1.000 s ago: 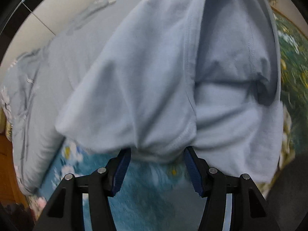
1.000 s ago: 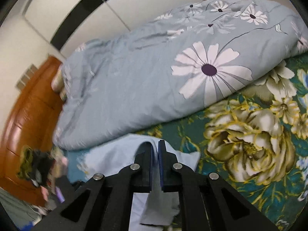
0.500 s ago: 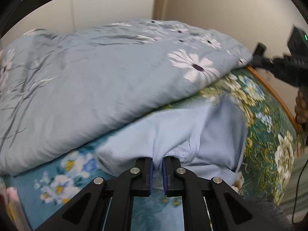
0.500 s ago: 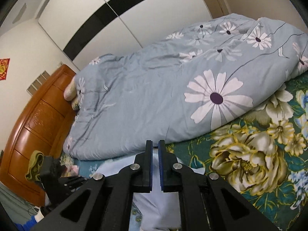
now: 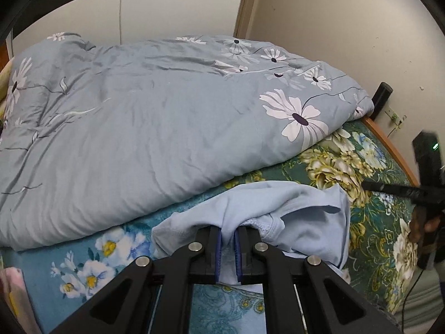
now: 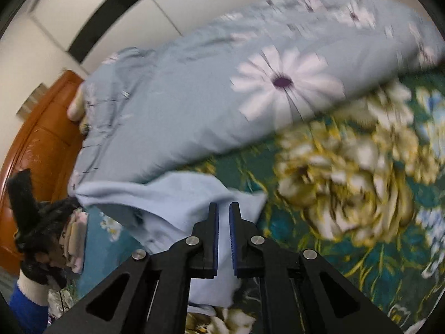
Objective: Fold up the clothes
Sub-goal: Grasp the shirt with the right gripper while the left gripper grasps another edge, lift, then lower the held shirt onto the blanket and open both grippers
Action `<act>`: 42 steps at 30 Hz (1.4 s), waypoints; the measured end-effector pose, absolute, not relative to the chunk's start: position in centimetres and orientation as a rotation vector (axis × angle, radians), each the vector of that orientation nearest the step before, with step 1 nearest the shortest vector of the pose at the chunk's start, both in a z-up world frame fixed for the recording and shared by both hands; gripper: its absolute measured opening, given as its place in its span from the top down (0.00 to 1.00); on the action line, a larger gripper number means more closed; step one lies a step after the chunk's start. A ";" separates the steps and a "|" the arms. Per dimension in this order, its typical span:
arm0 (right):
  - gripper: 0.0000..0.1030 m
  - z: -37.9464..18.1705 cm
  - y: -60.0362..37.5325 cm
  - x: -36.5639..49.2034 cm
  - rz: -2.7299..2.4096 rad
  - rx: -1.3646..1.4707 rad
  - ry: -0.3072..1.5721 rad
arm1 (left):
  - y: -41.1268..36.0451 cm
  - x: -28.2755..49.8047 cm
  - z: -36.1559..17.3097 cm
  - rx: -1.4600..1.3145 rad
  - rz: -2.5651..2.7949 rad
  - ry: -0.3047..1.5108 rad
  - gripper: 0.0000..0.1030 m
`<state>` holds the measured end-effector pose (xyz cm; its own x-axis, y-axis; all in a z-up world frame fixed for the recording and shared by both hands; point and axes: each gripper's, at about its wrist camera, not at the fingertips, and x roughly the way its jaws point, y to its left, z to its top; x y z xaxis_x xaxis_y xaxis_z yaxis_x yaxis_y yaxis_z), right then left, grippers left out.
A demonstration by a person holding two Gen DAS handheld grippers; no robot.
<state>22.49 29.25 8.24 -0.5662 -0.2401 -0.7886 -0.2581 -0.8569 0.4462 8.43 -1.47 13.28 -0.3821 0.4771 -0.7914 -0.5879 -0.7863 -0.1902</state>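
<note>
1. Holding up one pale blue garment point(image 5: 281, 211) between both tools is what's going on here. It's bunched at the near edge of the bed, on the floral sheet point(image 5: 370, 203), just in front of the grey-blue daisy duvet point(image 5: 155, 128) that fills the far side.
2. The left gripper point(image 5: 228, 239) is clamped on a hem-like fold; cloth can be seen squeezed between the blue pads.
3. The right gripper point(image 6: 224, 222) is nearly together, and its jaws have just been opening a little. Pale cloth shows in the slot between them, but whether it's actually pinched or being let go can't be told, since that view is smeared by motion.
4. Step in hand, as a guess: the garment is being lifted and spread so it can be laid flat. No fold has been made yet, so the task looks early.
5. Next move probably calls for a solid right-side hold, then the two held points being pulled apart until the fabric is taut, and lowered onto the open sheet to the right without the duvet being snagged.
</note>
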 end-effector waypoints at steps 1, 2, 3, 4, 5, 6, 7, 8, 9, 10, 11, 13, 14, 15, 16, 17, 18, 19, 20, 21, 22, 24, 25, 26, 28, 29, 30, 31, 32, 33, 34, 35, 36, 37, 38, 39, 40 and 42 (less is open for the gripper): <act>0.88 7.2 29.5 22.4 2.611 -1.481 0.857 | -1.5 8.4 13.1 -1.199 2.177 0.153 0.92; 0.80 6.3 29.6 22.2 2.590 -1.501 0.879 | -1.6 8.3 13.0 -1.207 2.176 0.145 0.92; 0.69 5.4 29.7 22.0 2.571 -1.520 0.903 | -1.7 8.3 12.9 -1.213 2.175 0.140 0.92; 0.66 4.9 29.6 21.7 2.565 -1.532 0.933 | -1.7 8.3 12.9 -1.217 2.174 0.138 0.92; 0.65 4.3 29.5 21.5 2.559 -1.545 0.963 | -1.8 8.3 12.9 -1.221 2.174 0.136 0.92; 0.65 3.8 29.4 21.1 2.545 -1.559 0.978 | -1.9 8.3 12.9 -1.224 2.173 0.135 0.92; 0.65 3.5 29.1 20.8 2.526 -1.578 0.977 | -2.0 8.3 13.0 -1.228 2.172 0.127 0.92; 0.66 3.1 28.9 20.5 2.513 -1.596 0.977 | -2.1 8.3 13.0 -1.233 2.170 0.113 0.92; 0.78 3.0 28.8 20.4 2.499 -1.602 0.979 | -2.3 8.3 13.2 -1.238 2.169 0.098 0.92; 0.89 3.0 28.6 20.3 2.479 -1.605 0.993 | -2.4 8.5 13.5 -1.236 2.172 0.085 0.92; 0.96 3.2 28.3 20.3 2.469 -1.600 1.008 | -2.6 8.7 14.0 -1.227 2.179 0.080 0.92; 0.97 4.9 28.0 20.5 2.482 -1.541 1.004 | -2.9 9.1 15.0 -1.207 2.192 0.070 0.93; 0.97 6.4 27.8 20.6 2.512 -1.501 0.974 | -3.0 9.3 15.6 -1.191 2.200 0.067 0.93; 0.97 7.9 27.7 20.8 2.540 -1.460 0.943 | -3.2 9.5 16.4 -1.167 2.209 0.068 0.93; 0.97 9.5 27.5 20.9 2.568 -1.419 0.911 | -3.3 9.8 17.6 -1.135 2.222 0.066 0.93; 0.97 11.4 27.5 21.1 2.602 -1.372 0.872 | -3.5 10.0 19.1 -1.093 2.237 0.060 0.93; 0.97 13.4 27.4 21.3 2.635 -1.324 0.834 | -3.6 10.3 20.6 -1.051 2.251 0.054 0.93; 0.97 15.5 27.2 21.5 2.670 -1.271 0.802 | -3.8 10.5 21.9 -1.014 2.263 0.051 0.93; 0.97 17.6 27.0 21.6 2.704 -1.217 0.771 | -3.8 10.7 23.4 -0.976 2.275 0.054 0.93; 0.97 20.2 26.8 21.9 2.743 -1.151 0.743 | -3.8 11.0 25.4 -0.924 2.291 0.064 0.93; 0.97 22.6 26.6 22.2 2.779 -1.086 0.715 | -3.9 11.3 27.0 -0.880 2.304 0.074 0.93; 0.97 26.6 26.0 22.7 2.834 -0.983 0.663 | -4.2 12.2 30.6 -0.779 2.335 0.093 0.93; 0.97 28.5 25.6 23.0 2.859 -0.930 0.637 | -4.4 12.7 32.6 -0.720 2.351 0.103 0.93; 0.97 30.5 25.3 23.2 2.883 -0.878 0.610 | -4.8 13.3 34.4 -0.671 2.364 0.107 0.93; 0.97 34.4 24.5 24.2 2.929 -0.771 0.566 | -5.9 14.4 37.1 -0.599 2.382 0.104 0.93; 0.97 35.9 24.0 25.1 2.952 -0.720 0.555 | -6.5 15.2 38.6 -0.559 2.394 0.106 0.93; 0.97 37.3 23.6 26.1 2.975 -0.668 0.542 | -7.3 16.3 39.8 -0.519 2.408 0.113 0.93; 0.97 38.6 22.9 27.4 2.998 -0.612 0.521 | -7.9 17.3 40.6 -0.490 2.415 0.116 0.93; 0.97 39.6 22.3 28.6 3.020 -0.578 0.498 | -8.6 18.4 41.4 -0.459 2.424 0.122 0.93; 0.97 40.5 21.6 29.8 3.041 -0.543 0.475 | -9.4 19.8 42.2 -0.422 2.434 0.129 0.93; 0.97 41.5 20.9 31.0 3.063 -0.508 0.450 | -10.1 21.1 42.8 -0.392 2.443 0.133 0.93; 0.97 42.4 20.1 32.3 3.088 -0.480 0.413 | -11.0 22.5 43.5 -0.366 2.445 0.128 0.93; 0.97 43.3 19.4 33.6 3.113 -0.452 0.376 | -12.0 24.0 44.3 -0.338 2.439 0.121 0.93; 0.97 44.2 18.6 34.9 3.137 -0.422 0.338 | -12.6 25.1 45.1 -0.316 2.434 0.125 0.93; 0.97 45.2 18.0 36.1 3.160 -0.390 0.296 | -13.3 26.2 46.0 -0.291 2.429 0.138 0.93; 0.97 46.2 17.4 37.3 3.181 -0.356 0.253 | -13.9 27.3 46.8 -0.267 2.423 0.151 0.93; 0.97 47.2 16.9 38.3 3.197 -0.325 0.210 | -14.5 28.2 47.8 -0.250 2.418 0.161 0.93; 0.97 48.7 16.3 39.5 3.229 -0.286 0.168 | -15.7 29.2 49.6 -0.239 2.410 0.172 0.93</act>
<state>39.55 16.26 48.70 -0.9790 -0.1130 -0.1696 0.0948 -0.9892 0.1122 29.24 -15.66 49.64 -0.7387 0.6378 -0.2180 -0.6622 -0.7470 0.0588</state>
